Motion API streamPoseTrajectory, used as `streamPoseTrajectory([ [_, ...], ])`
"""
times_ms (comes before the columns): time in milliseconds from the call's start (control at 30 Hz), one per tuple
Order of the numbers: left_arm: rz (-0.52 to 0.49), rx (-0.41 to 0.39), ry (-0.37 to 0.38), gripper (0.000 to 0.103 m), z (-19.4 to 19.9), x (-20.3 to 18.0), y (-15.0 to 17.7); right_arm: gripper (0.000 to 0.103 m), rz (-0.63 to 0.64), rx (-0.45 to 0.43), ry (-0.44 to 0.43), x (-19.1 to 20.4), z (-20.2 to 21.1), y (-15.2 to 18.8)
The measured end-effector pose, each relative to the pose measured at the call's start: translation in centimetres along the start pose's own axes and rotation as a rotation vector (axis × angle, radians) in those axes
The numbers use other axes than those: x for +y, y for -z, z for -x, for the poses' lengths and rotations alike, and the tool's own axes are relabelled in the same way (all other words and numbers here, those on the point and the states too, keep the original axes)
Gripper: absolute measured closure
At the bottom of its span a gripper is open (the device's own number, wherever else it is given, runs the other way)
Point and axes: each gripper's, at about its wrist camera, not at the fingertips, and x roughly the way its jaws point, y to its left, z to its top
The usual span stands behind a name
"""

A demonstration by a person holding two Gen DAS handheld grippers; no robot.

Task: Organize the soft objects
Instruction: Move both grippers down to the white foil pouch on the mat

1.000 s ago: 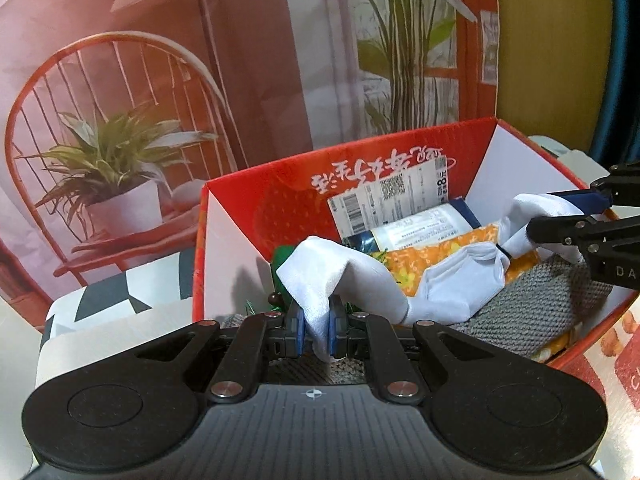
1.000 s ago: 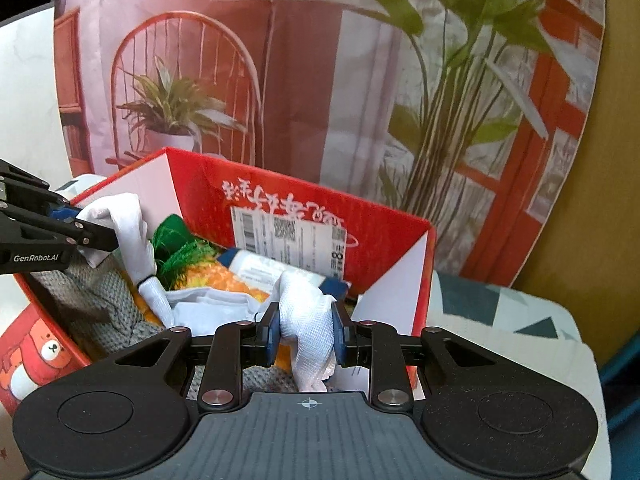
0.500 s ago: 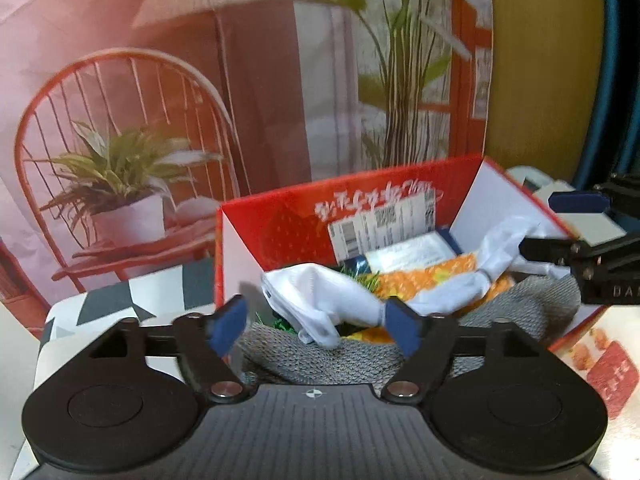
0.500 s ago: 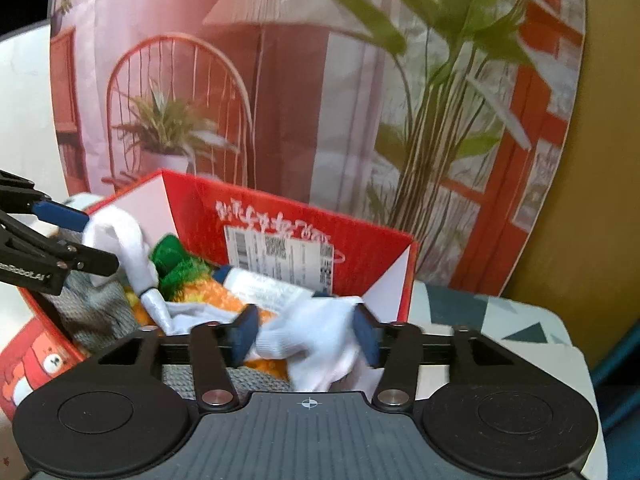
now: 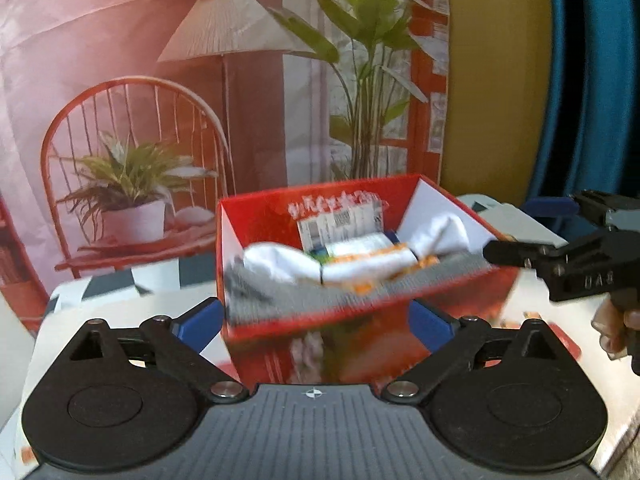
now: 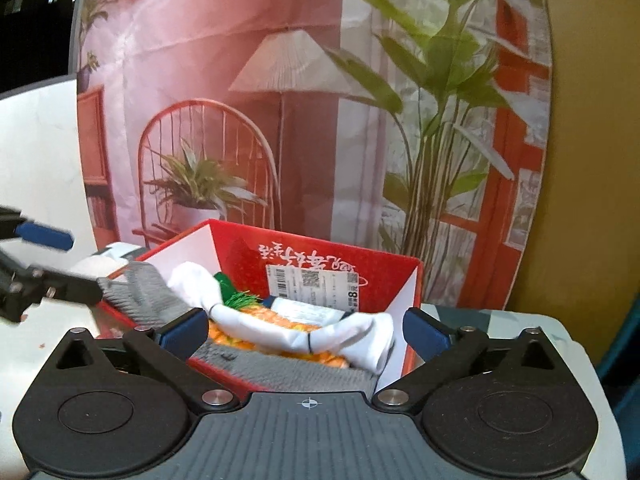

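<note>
Item: white knotted cloth [image 6: 280, 330], now inside red cardboard box [image 6: 412, 280]. L gripper [image 5: 316, 320] & R gripper [image 6: 306, 332] released, withdrawn; placement looks done.

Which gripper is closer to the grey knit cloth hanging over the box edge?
Left. The left gripper has a fingertip right at the grey knit cloth's end on the red box rim. The right gripper is open, pulled back before the box.

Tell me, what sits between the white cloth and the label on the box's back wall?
In the right wrist view, an orange item, green fringe and a white packet lie between the white cloth and the label.
</note>
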Motion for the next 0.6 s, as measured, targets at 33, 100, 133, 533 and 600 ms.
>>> streamPoseTrajectory([
  [33, 0.005, 0.002, 0.002, 0.003, 0.4, -0.1, 0.8, 0.001, -0.01, -0.006, -0.004, 0.2, 0.6, 0.4],
  [100, 0.019, 0.012, 0.004, 0.003, 1.1, -0.4, 2.5, 0.001, -0.038, -0.008, -0.013, 0.5, 1.8, 1.5],
  [133, 0.028, 0.019, 0.004, 0.003, 1.3, -0.3, 3.3, 0.001, -0.05, -0.007, -0.017, 0.7, 2.3, 2.1],
  [533, 0.187, 0.101, -0.052, 0.003, 1.5, 0.2, 11.0, 0.001, -0.048, 0.164, -0.017, 3.6, 5.3, 12.9],
  [600, 0.207, 0.112, -0.064, 0.003, 1.6, 0.2, 11.9, 0.001, -0.052, 0.182, -0.025, 4.2, 5.8, 14.0],
])
